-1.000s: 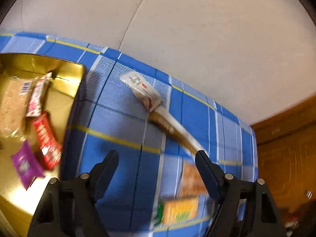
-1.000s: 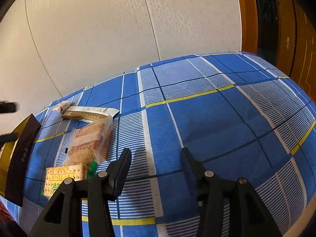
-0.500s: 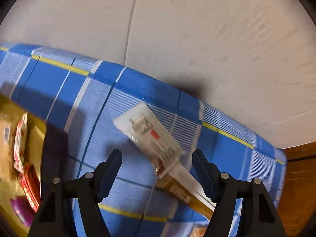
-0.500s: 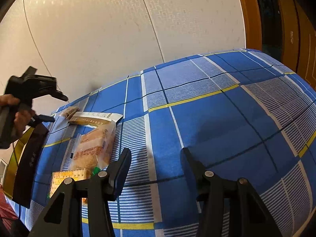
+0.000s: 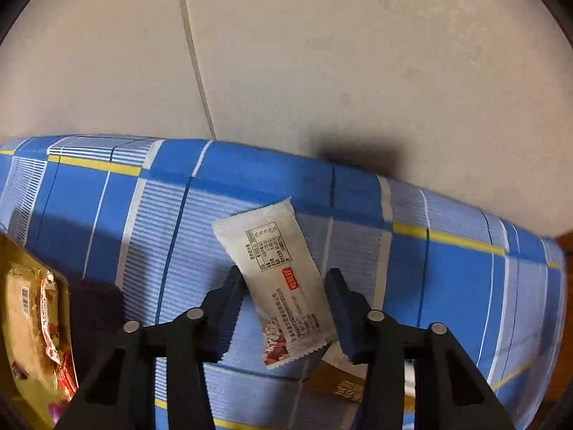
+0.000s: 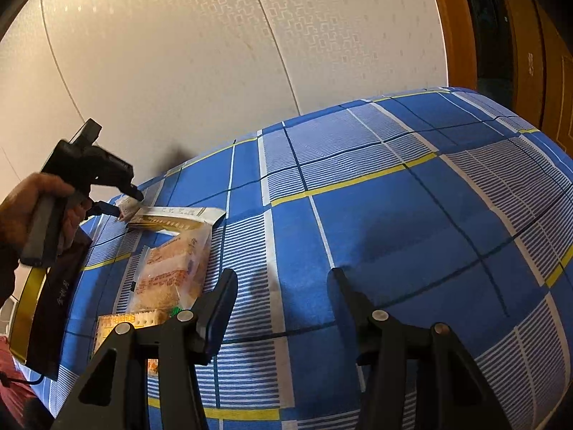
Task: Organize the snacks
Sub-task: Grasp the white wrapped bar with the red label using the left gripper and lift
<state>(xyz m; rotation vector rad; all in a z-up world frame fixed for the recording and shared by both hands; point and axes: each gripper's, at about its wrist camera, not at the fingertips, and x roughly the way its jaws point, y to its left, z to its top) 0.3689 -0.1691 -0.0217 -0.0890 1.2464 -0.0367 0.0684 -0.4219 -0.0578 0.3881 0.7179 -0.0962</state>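
A white snack bar wrapper lies on the blue plaid cloth, with my open left gripper straddling it, a finger on each side. Its lower end rests on a gold and white packet. A gold tin at the left edge holds several snacks. In the right wrist view my right gripper is open and empty above the cloth. The left gripper shows there at the bar, by the gold packet, a clear cracker bag and a yellow cracker pack.
A pale wall runs right behind the table's far edge. The tin's dark side stands at the left in the right wrist view. Wooden door panels are at the far right. The cloth's right half carries nothing.
My left gripper has moved forward and down until its fingers sit on both sides of the white bar, and the jaws have narrowed. The right gripper has barely moved.
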